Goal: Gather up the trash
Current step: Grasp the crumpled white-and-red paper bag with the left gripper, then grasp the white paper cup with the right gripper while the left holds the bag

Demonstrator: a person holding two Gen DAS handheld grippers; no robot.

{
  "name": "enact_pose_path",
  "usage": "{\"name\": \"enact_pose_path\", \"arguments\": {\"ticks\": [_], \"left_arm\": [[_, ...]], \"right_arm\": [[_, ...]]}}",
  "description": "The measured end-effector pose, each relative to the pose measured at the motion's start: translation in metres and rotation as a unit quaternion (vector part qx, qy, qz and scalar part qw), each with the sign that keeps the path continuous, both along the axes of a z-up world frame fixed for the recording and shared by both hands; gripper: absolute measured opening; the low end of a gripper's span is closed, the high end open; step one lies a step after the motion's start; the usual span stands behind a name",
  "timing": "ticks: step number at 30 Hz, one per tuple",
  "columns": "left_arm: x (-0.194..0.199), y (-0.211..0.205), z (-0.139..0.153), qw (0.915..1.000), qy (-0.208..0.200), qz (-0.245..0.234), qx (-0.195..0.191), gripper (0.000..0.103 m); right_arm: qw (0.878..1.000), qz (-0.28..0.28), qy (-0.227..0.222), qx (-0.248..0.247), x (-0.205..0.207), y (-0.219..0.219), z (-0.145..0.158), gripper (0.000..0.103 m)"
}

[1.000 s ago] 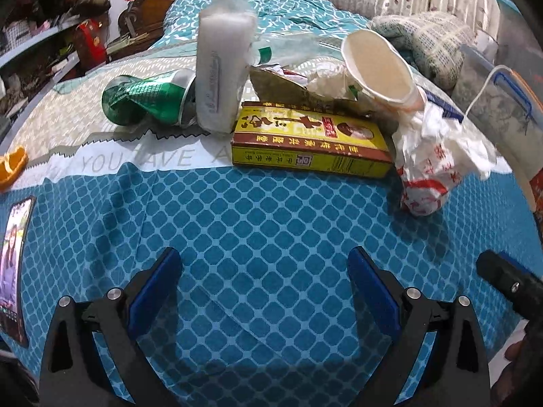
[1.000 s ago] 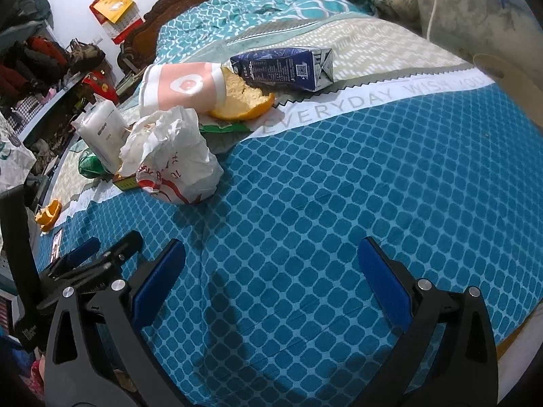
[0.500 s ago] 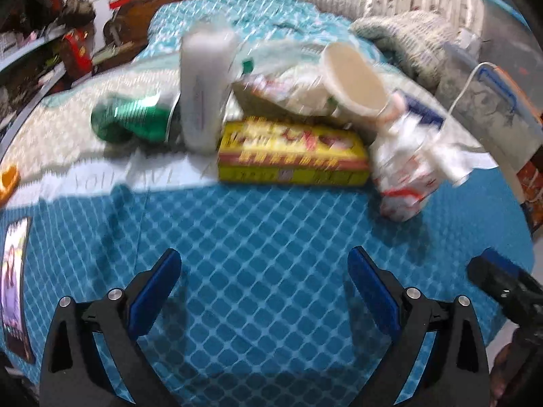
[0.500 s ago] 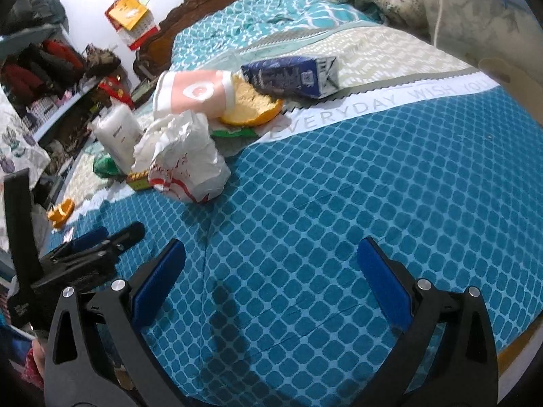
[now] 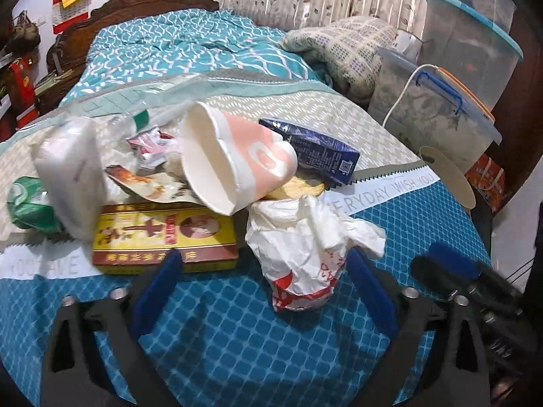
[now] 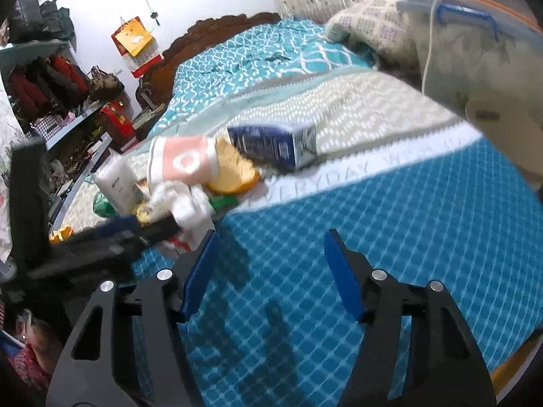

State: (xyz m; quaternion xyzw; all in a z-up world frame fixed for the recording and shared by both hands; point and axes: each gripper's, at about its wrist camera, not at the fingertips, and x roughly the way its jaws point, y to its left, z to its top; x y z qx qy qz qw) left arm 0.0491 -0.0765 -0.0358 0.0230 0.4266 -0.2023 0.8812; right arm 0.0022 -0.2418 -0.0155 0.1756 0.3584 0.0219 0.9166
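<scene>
Straddling the crumpled white-and-red bag (image 5: 302, 254) at frame centre, left gripper (image 5: 264, 278) is wide open, pads apart from it. Right gripper (image 6: 271, 264) is half open over bare bedspread (image 6: 424, 224), holding nothing. Trash pile sits upper left.

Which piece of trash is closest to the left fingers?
The crumpled white wrapper with red print. It sits between the left gripper fingers, nearer than the yellow box, the pink paper cup and the blue carton.
</scene>
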Motion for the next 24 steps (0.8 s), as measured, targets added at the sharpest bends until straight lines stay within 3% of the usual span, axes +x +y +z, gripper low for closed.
{"name": "enact_pose_path", "arguments": {"ticks": [1,3,9,14,21,22,23,24], "left_arm": [[0.0,0.002,-0.001,1.0,0.005,-0.004,-0.006,0.066],[-0.003,0.008,0.0,0.9997,0.007,-0.011,-0.021,0.035],[-0.019,0.05,0.011,0.9979,0.001,-0.01,-0.064,0.029],[-0.044,0.093,0.018,0.9963,-0.024,0.012,-0.082,0.029],[-0.045,0.134,0.024,0.9913,-0.02,0.065,-0.112,0.029],[-0.043,0.134,0.026,0.9913,-0.021,0.064,-0.113,0.029],[-0.043,0.132,0.028,0.9914,-0.024,0.061,-0.113,0.029],[-0.043,0.131,0.029,0.9917,-0.026,0.058,-0.112,0.029]], "right_arm": [[1.0,0.006,-0.005,0.0,0.004,0.0,0.005,0.065],[1.0,0.014,-0.011,0.005,0.011,0.001,0.01,0.067],[0.998,0.058,-0.022,0.021,0.043,0.023,0.028,0.07],[0.995,0.098,-0.018,0.002,0.072,0.061,0.033,0.089],[0.992,0.12,-0.001,-0.046,0.117,0.106,0.022,0.09],[0.99,0.12,-0.003,-0.078,0.122,0.113,0.02,0.083],[0.988,0.118,-0.001,-0.097,0.126,0.114,0.018,0.056],[0.988,0.118,0.009,-0.1,0.129,0.112,0.015,0.04]]}}
